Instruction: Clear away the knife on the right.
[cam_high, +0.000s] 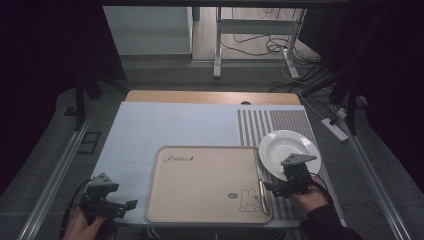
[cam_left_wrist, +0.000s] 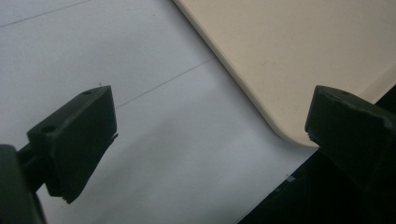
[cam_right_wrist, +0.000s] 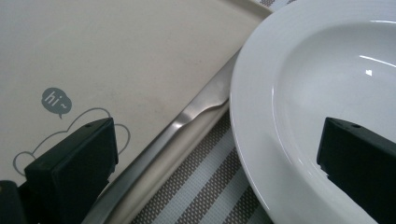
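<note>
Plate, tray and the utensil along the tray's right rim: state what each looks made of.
Plate: glazed white ceramic or porcelain by its look; glossy, with sharp highlights. Tray: probably matte beige plastic, a smooth dull surface with a printed rabbit cartoon; melamine is possible. Utensil: brushed metal, likely stainless steel, with a grey satin sheen; its type stays unclear, as its working end is hidden.

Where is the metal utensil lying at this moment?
In the right gripper view, the metal utensil lies along the tray's right rim, beside the white plate on the striped mat.
</note>
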